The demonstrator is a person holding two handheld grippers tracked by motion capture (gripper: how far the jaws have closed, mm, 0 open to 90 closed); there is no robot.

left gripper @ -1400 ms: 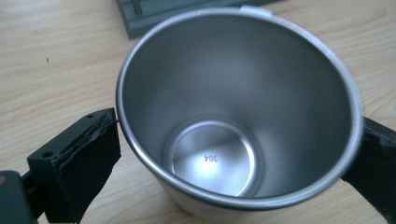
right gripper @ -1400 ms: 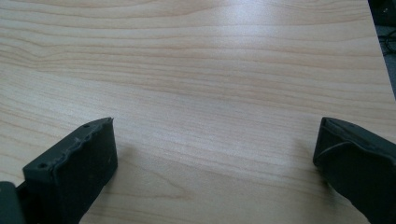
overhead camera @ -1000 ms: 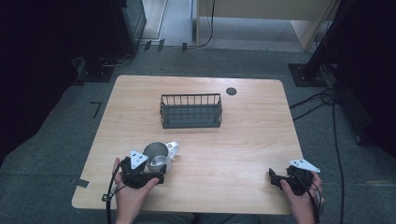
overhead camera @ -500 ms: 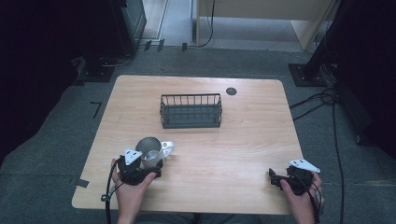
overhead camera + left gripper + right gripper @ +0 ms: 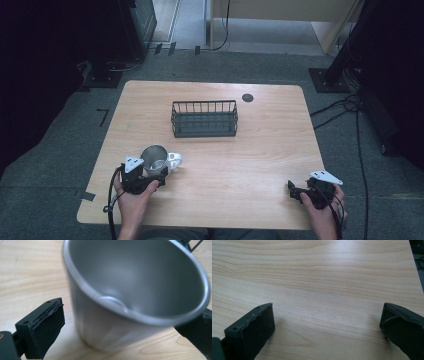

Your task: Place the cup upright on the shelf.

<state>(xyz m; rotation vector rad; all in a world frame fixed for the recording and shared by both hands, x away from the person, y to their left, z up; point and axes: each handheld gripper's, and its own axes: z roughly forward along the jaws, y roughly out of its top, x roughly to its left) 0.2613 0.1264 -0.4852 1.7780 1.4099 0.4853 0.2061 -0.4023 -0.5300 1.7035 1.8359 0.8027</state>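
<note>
The metal cup [image 5: 154, 159] stands upright on the wooden counter [image 5: 250, 150], near the counter's front left part, with a white handle [image 5: 174, 160] sticking out on the side toward the counter's middle. The left claw [image 5: 150, 175] sits right at the cup, held by the person's left hand [image 5: 132, 197], which comes in from the bottom edge of the high view. In the left gripper view the cup [image 5: 135, 290] stands between the two black jaws with its open mouth tipped toward the camera; the jaw on the left of that view stands a little apart from the cup's wall, with bare wood showing between them, while the jaw on the right lies close under the rim, and whether it touches the metal cannot be told. So the left claw is spread around the cup rather than clamped on it. The right claw [image 5: 294, 189] rests at the counter's front right corner, held in the right hand [image 5: 320, 205], well apart from the cup. In the right gripper view its jaws stand wide apart with nothing but bare wood [image 5: 324, 290] between them. A dark wire basket [image 5: 204, 119] stands toward the far middle of the counter, apart from both claws, and a small dark round spot [image 5: 247, 97] lies just beyond its right end.
</note>
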